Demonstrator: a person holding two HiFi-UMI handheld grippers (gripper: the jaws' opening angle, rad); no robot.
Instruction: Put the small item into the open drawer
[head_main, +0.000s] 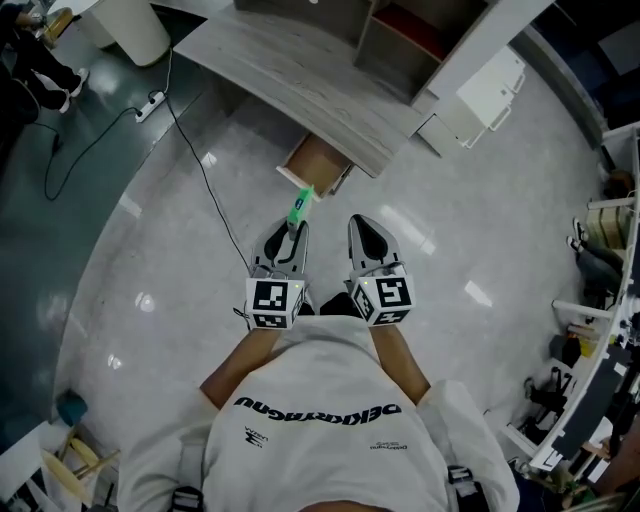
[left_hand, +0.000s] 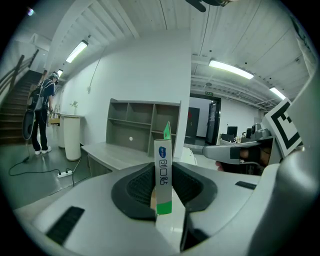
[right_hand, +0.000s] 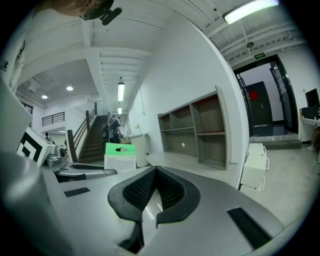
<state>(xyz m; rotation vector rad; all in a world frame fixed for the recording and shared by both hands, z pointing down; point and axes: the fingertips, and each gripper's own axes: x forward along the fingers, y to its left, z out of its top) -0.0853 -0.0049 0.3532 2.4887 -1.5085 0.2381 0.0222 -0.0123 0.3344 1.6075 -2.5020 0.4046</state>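
Note:
A small white and green box (head_main: 298, 208) stands upright between the pads of my left gripper (head_main: 293, 228), which is shut on it. In the left gripper view the box (left_hand: 163, 150) rises out of the left gripper (left_hand: 162, 172). The open wooden drawer (head_main: 318, 165) juts from under the grey desk (head_main: 300, 70), just beyond the box's tip. My right gripper (head_main: 362, 222) hangs beside the left one at the same height. Its pads meet at the tips with nothing between them in the right gripper view (right_hand: 155, 171), where the box (right_hand: 120, 157) shows at the left.
A black cable runs over the floor from a white power strip (head_main: 150, 103) toward the drawer. A white bin (head_main: 130, 30) stands at the desk's left end, a white cabinet (head_main: 490, 95) at its right. A shelf unit (left_hand: 145, 125) sits on the desk. A person (left_hand: 42, 112) stands by the stairs.

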